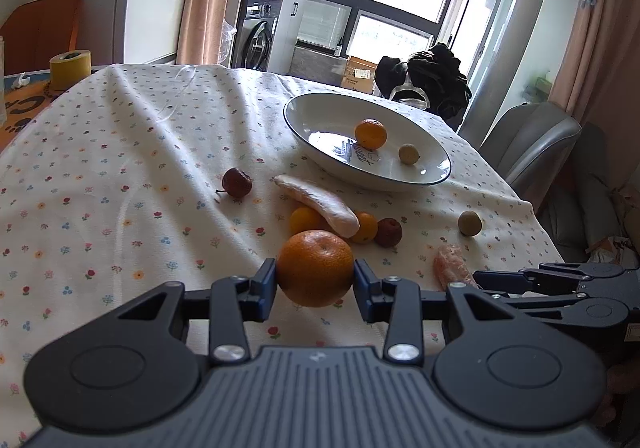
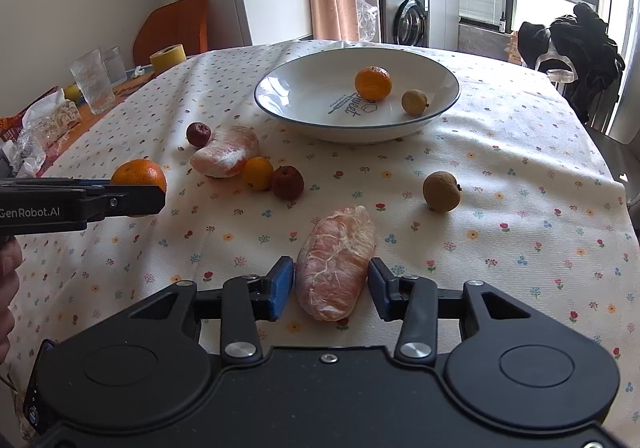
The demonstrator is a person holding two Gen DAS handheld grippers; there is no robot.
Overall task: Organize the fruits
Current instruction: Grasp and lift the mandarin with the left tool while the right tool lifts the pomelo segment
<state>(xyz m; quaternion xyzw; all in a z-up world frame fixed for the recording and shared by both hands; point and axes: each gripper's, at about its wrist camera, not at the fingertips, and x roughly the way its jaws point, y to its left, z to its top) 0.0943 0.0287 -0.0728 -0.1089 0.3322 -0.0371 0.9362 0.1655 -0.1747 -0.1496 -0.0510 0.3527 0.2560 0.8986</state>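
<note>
While left tongs (image 1: 315, 279) clamp a round orange mandarin (image 1: 315, 273), right tongs (image 2: 331, 285) straddle, unclosed, a peeled pink pomelo segment (image 2: 337, 262) on the table. White blue-rimmed bowl (image 2: 436, 116) holds two fruits (six still loose).
</note>
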